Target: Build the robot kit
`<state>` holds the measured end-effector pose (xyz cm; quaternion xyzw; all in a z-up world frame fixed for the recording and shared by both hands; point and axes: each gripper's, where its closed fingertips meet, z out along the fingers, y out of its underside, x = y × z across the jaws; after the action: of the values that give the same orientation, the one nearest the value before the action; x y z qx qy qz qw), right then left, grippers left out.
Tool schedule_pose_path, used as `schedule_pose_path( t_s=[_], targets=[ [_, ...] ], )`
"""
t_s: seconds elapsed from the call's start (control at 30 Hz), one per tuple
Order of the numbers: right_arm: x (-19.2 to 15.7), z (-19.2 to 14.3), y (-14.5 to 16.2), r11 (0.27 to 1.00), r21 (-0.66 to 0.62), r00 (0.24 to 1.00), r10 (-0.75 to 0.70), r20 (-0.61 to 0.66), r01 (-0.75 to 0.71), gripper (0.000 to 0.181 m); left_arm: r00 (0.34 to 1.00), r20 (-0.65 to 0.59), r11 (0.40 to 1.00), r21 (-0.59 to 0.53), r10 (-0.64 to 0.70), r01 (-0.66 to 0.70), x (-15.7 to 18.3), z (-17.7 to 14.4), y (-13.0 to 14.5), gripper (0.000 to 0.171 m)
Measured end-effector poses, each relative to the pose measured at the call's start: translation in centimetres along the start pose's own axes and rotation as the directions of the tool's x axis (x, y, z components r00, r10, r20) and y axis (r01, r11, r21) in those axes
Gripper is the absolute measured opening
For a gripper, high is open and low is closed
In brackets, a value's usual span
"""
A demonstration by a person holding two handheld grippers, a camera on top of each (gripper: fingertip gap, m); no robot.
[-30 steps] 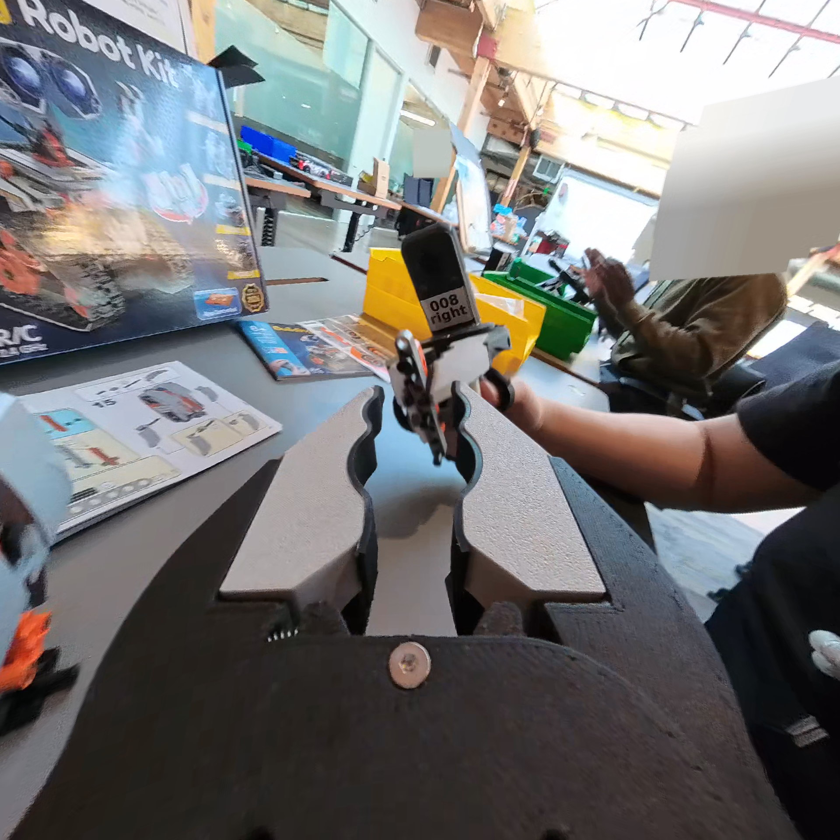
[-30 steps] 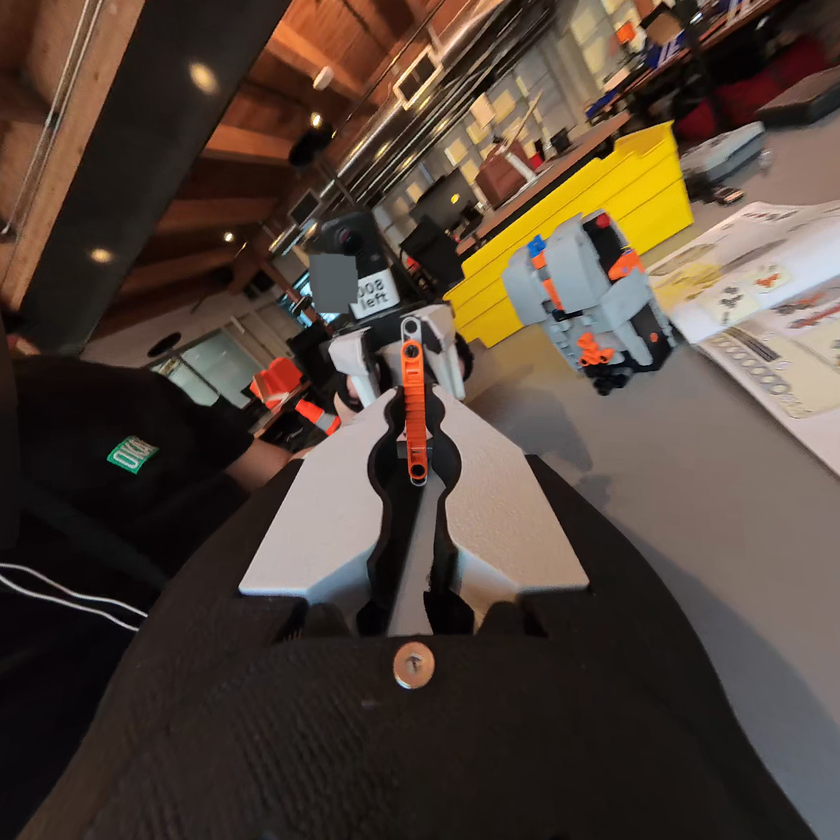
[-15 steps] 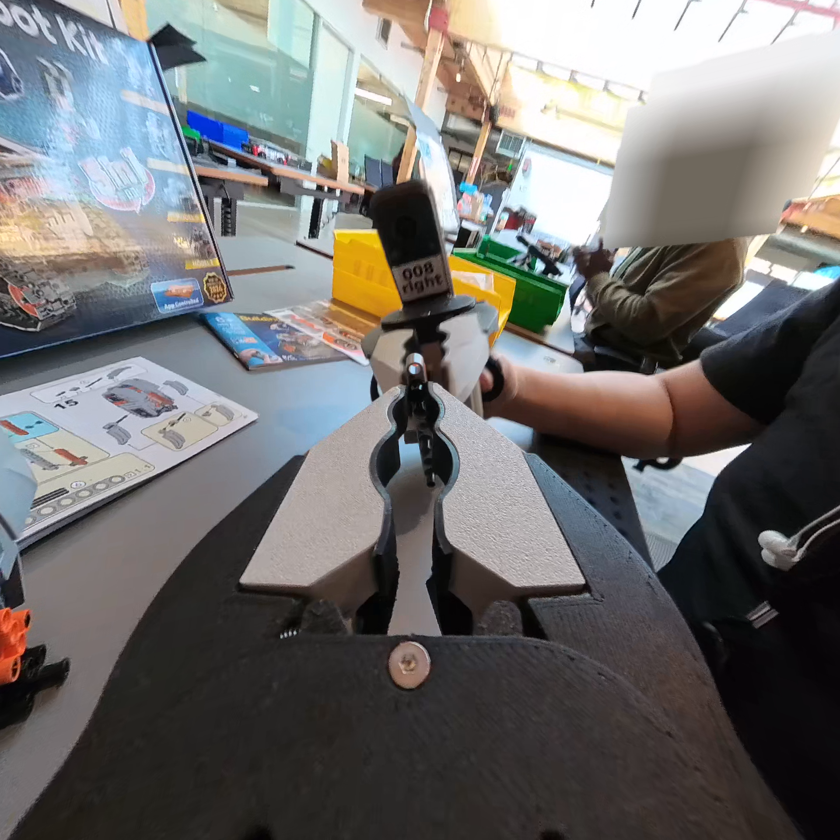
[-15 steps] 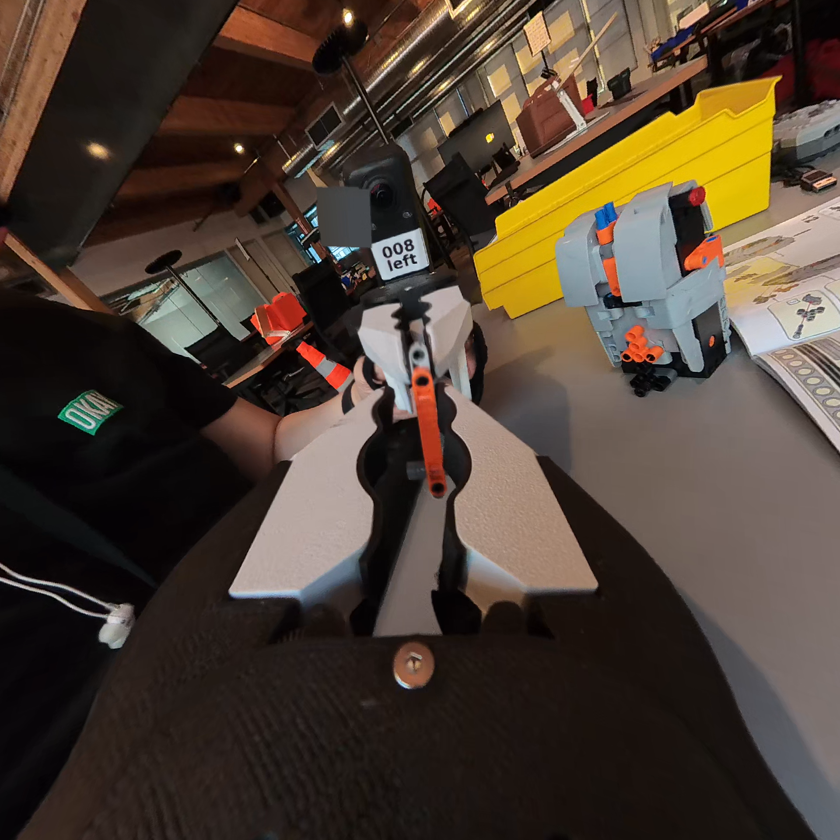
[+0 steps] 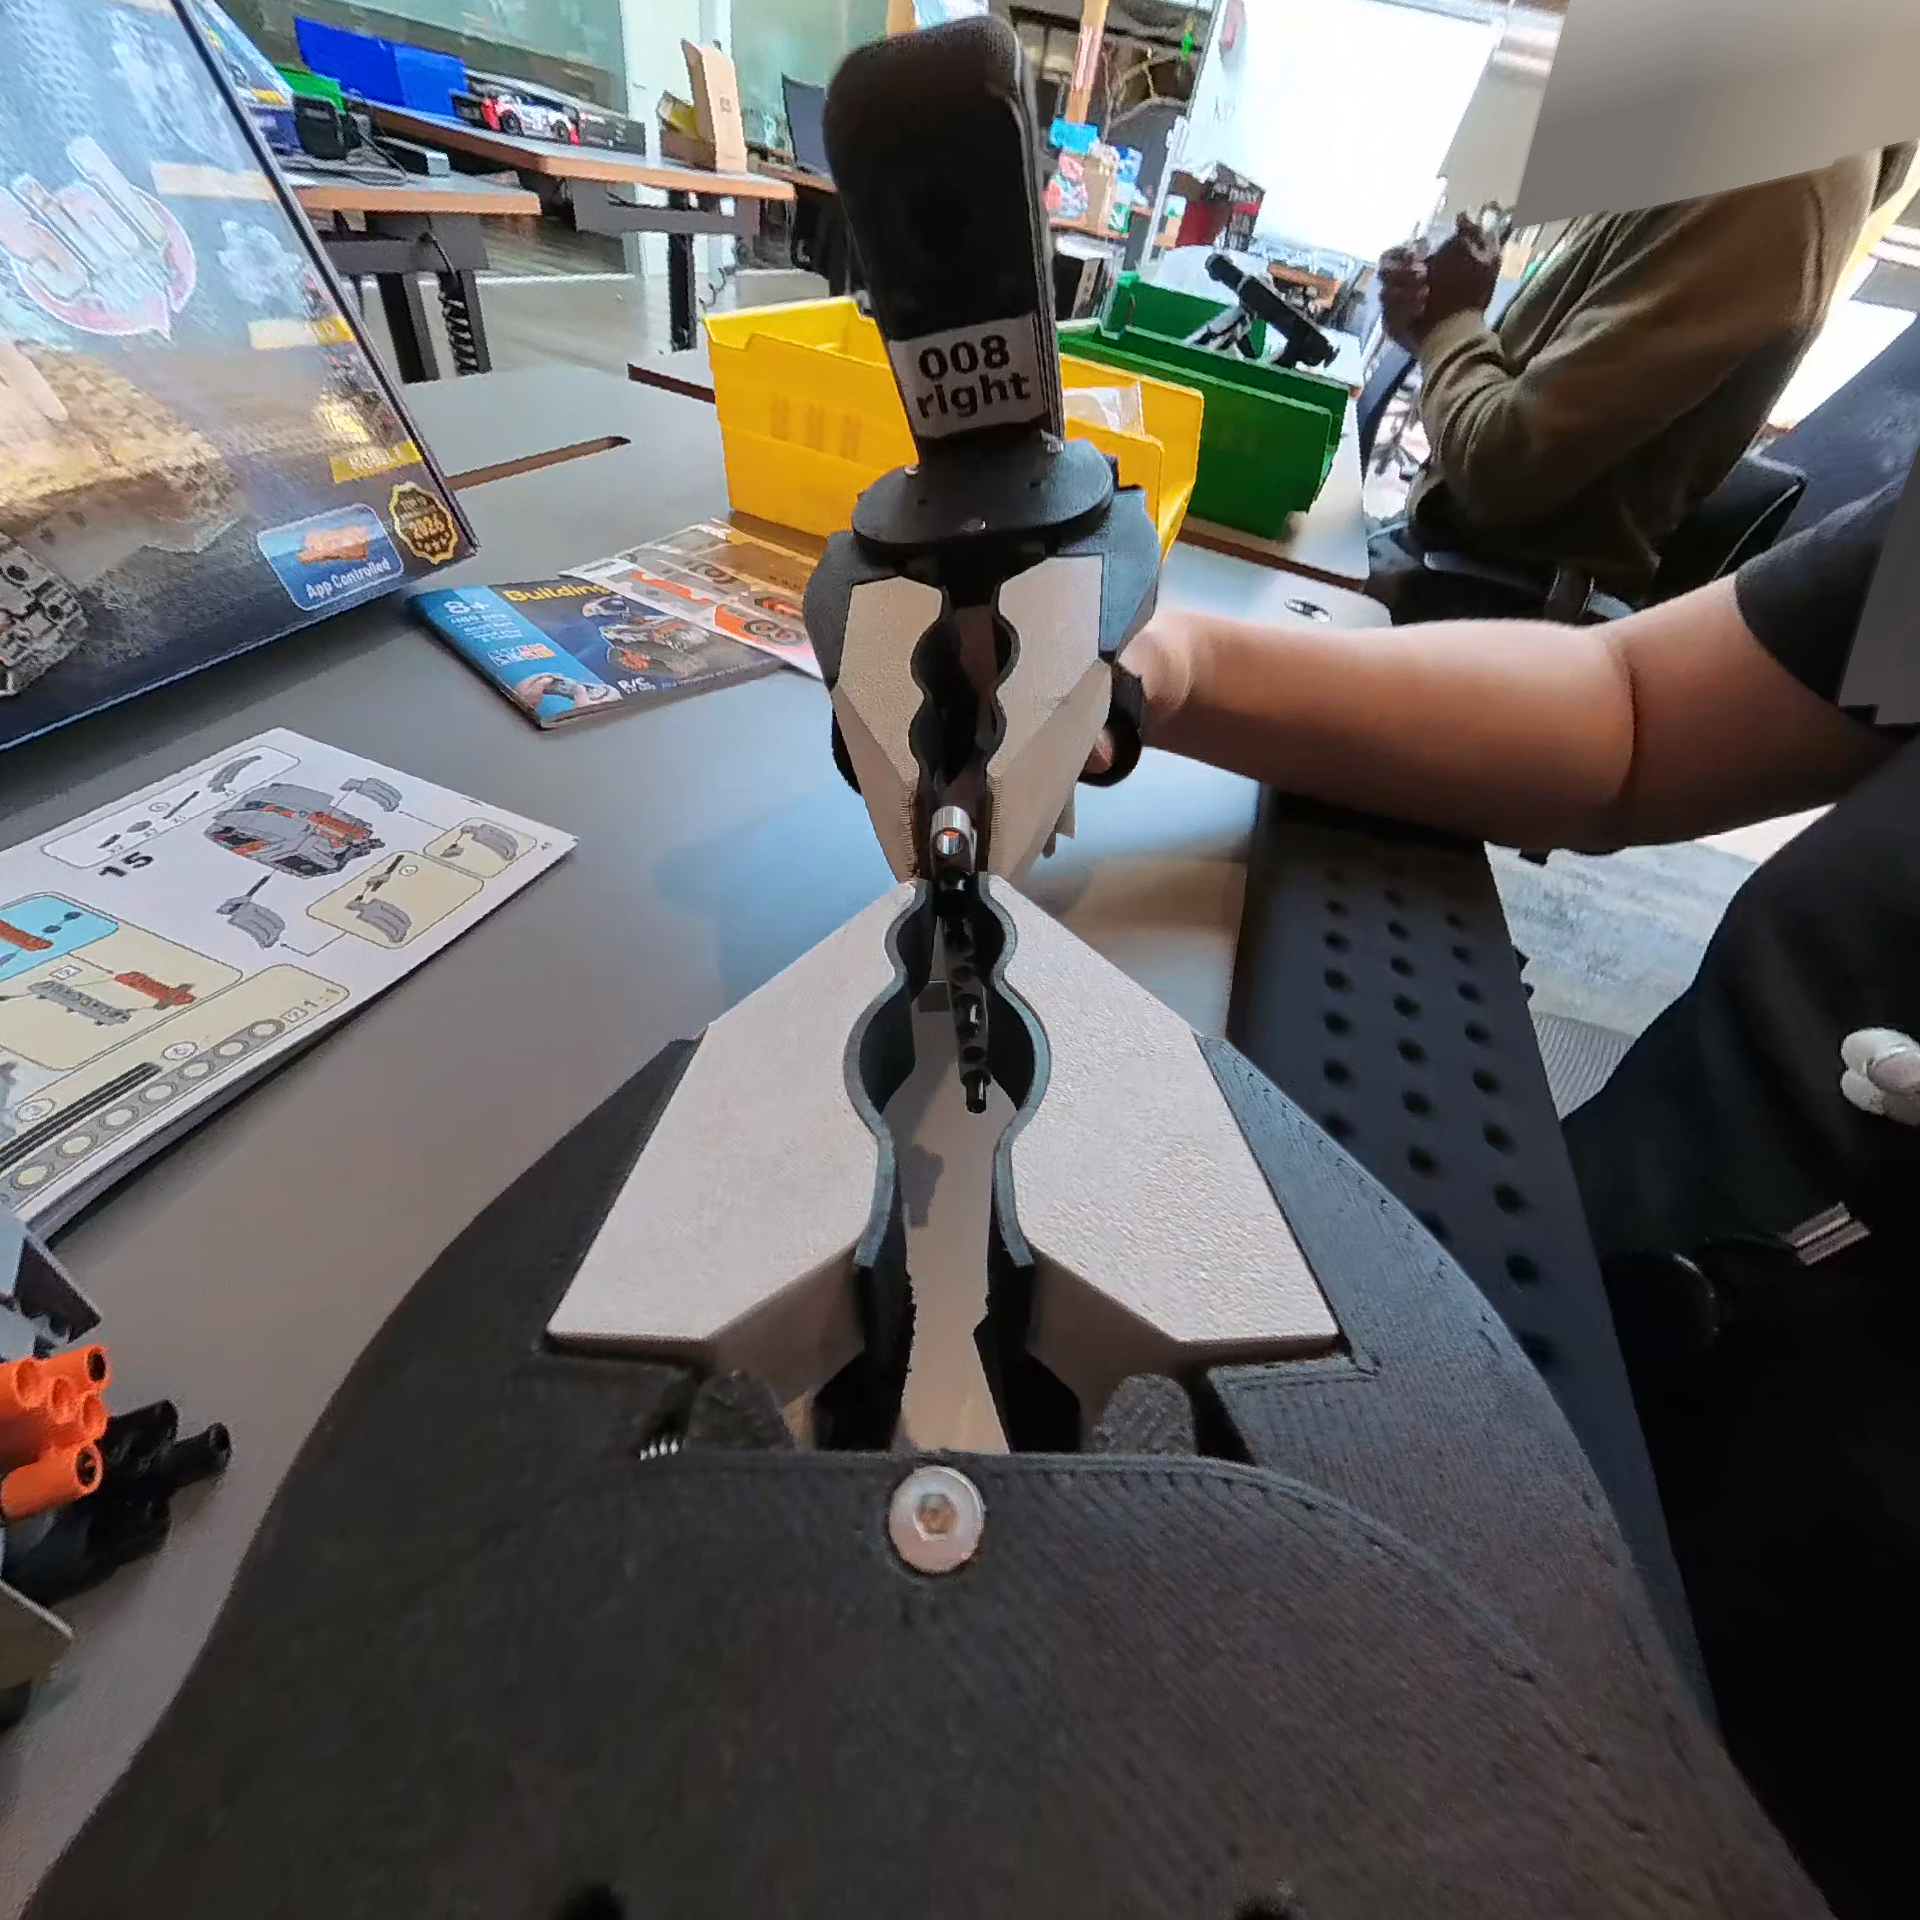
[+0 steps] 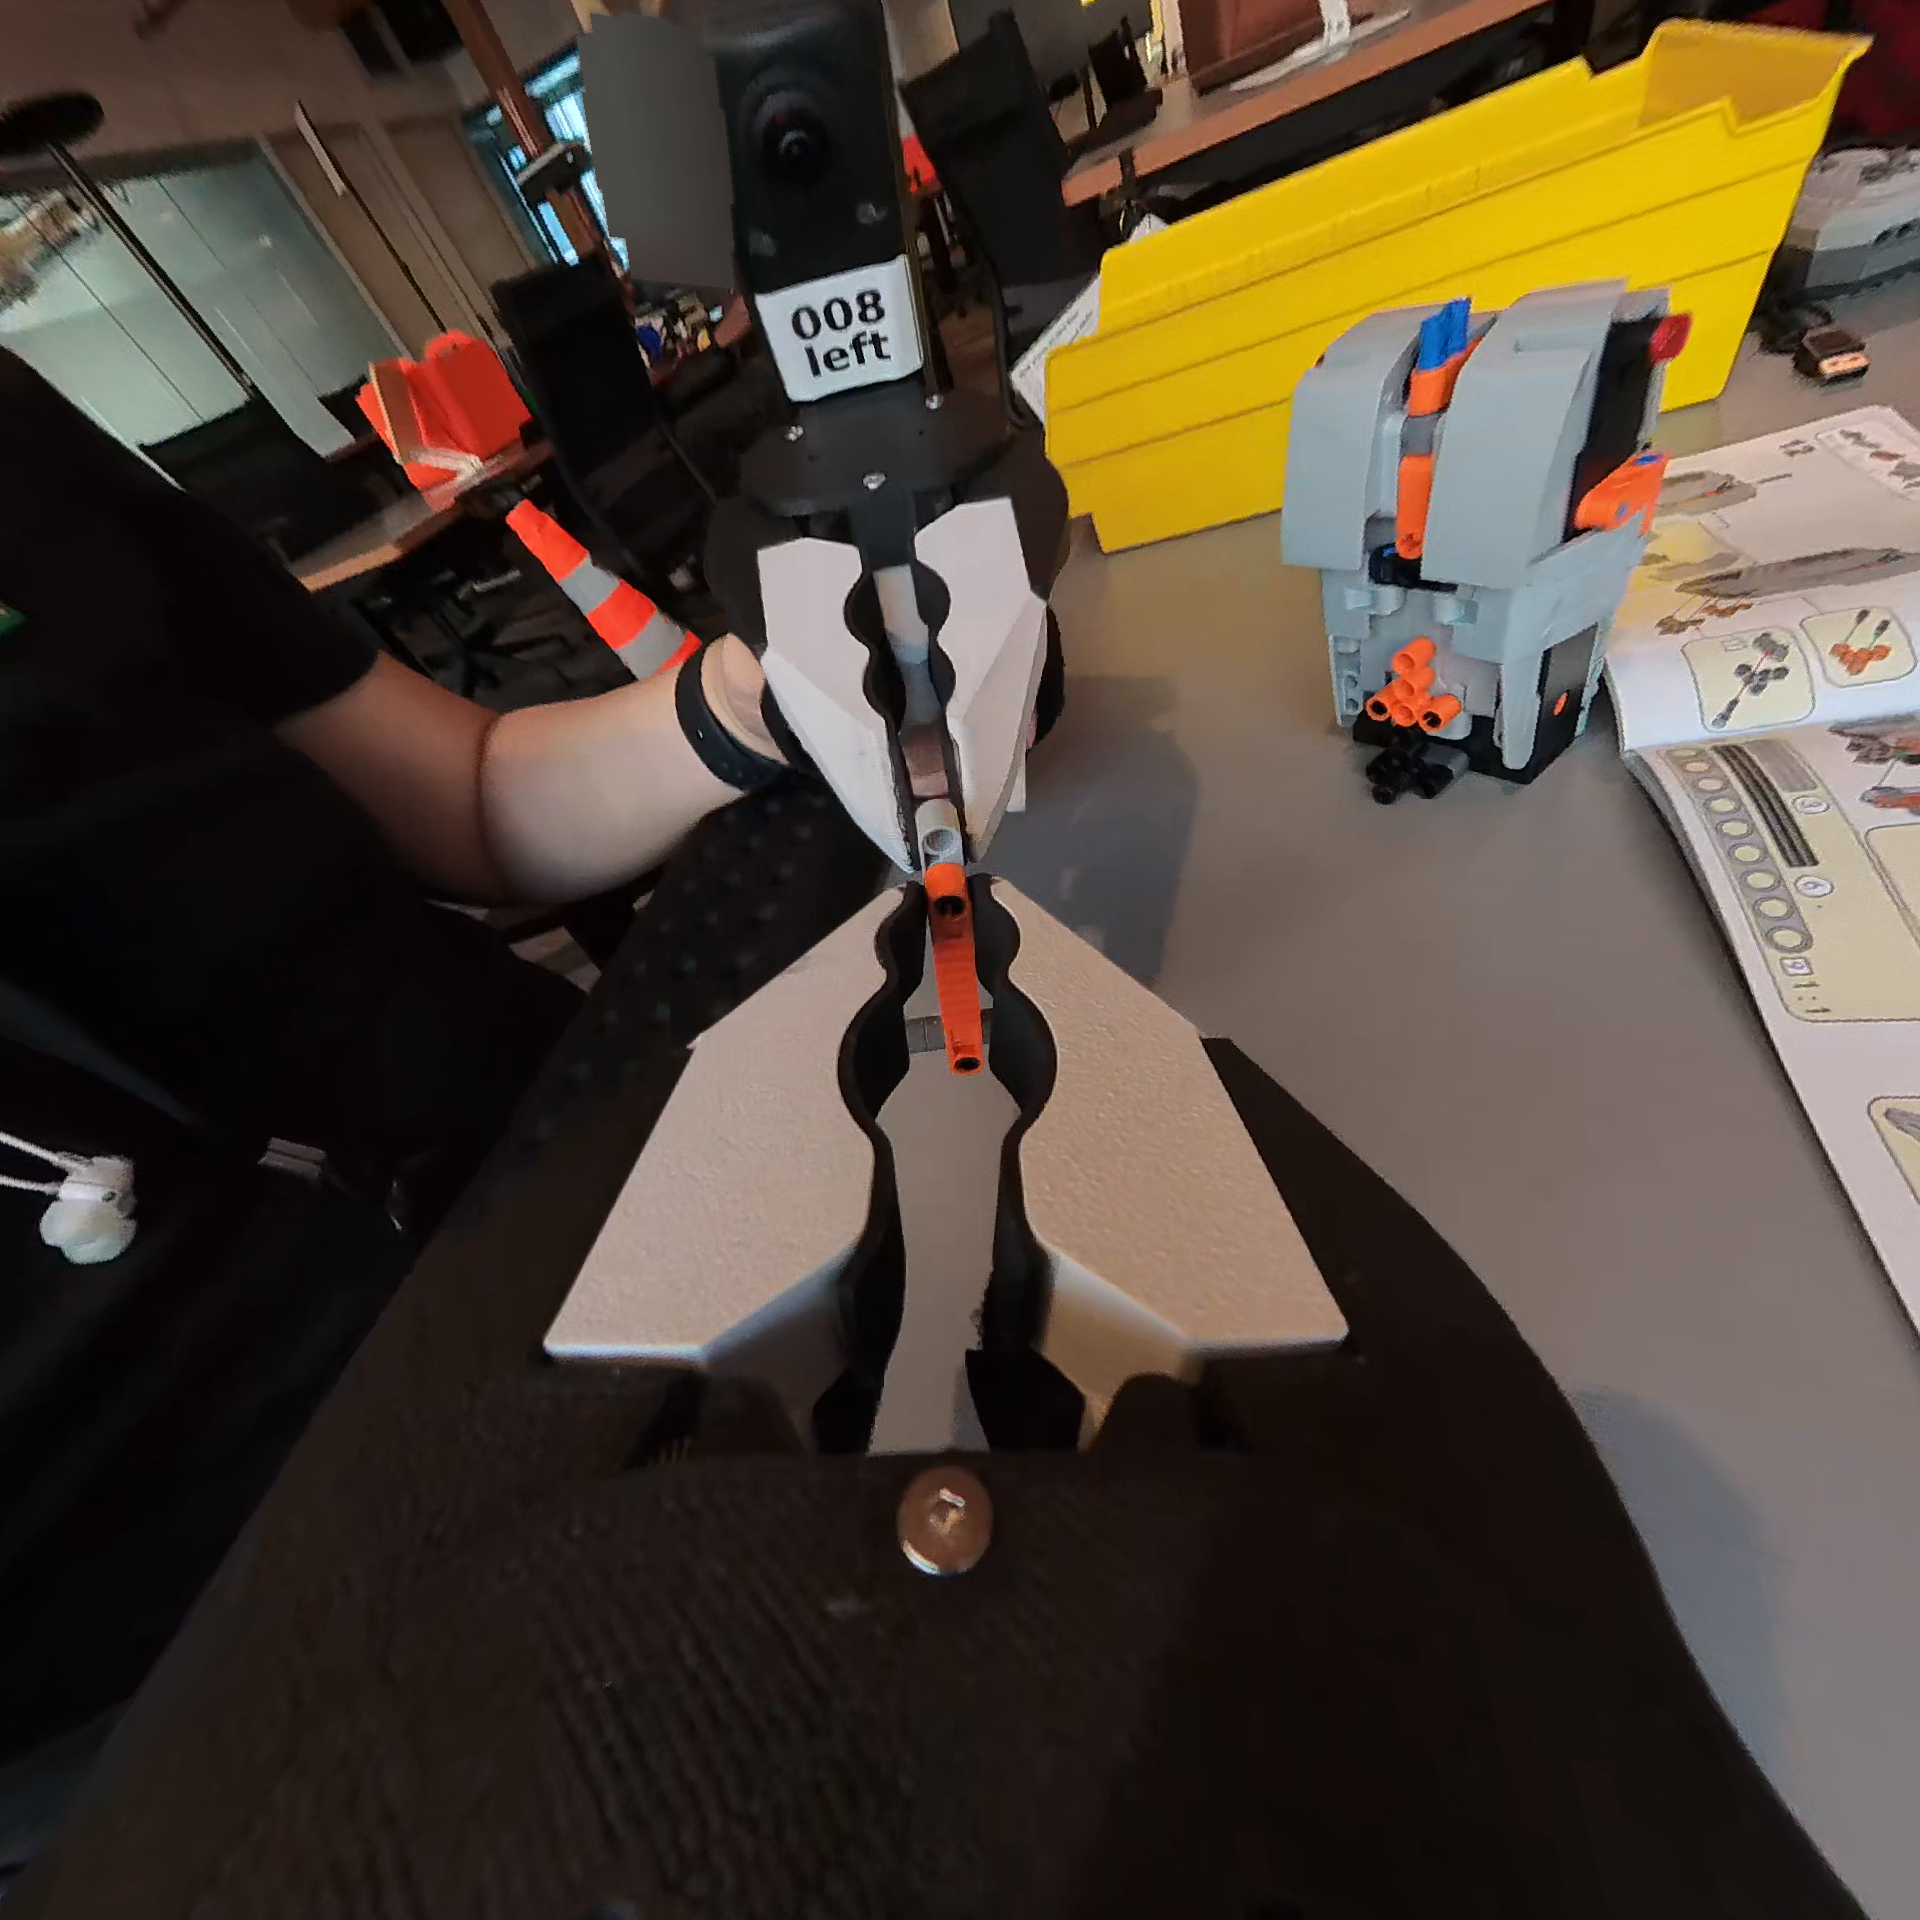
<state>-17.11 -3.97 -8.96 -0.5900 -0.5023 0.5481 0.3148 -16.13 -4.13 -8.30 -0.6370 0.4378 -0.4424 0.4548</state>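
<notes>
1. A small white printed label, readable, on the right tool's black camera housing.
2. A matching white label on the left tool's black camera housing.
3. Printed lettering and numbers cover the large blue cardboard box, the glossy blue booklet and the open white instruction booklet.

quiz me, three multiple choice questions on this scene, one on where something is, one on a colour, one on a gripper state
1. Where does the grey brick model stand?
A. on the table in front of the yellow bin
B. inside the bin
C. on the open booklet

2. What colour is the beam in the right gripper?
A. blue
B. orange
C. green

3. How is the left gripper?
A. wide open
B. shut on a black beam
C. out of view

Answers: 1 A, it sits on the grey tabletop before the bin. 2 B, orange shows between the fingers. 3 B, fingers pinch the beam.
</notes>
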Motion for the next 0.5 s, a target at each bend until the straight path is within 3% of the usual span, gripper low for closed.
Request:
schedule_pose_path(
  t_s=[0.17, 0.5],
  targets=[
    [0.2, 0.2, 1.0, 0.998, -0.055, 1.0, -0.007, -0.011, 0.006, 0.008, 0.997, 0.02, 0.996, -0.049, 0.07, -0.069, 0.0, 0.2, 1.0, 0.005],
    [0.3, -0.5, 2.0, 0.988, -0.144, 0.997, -0.065, -0.048, 0.058, 0.008, 1.0, -0.017, 0.994, -0.113, -0.009, 0.007, 0.2, 0.7, 2.5, 0.005]
  ],
)
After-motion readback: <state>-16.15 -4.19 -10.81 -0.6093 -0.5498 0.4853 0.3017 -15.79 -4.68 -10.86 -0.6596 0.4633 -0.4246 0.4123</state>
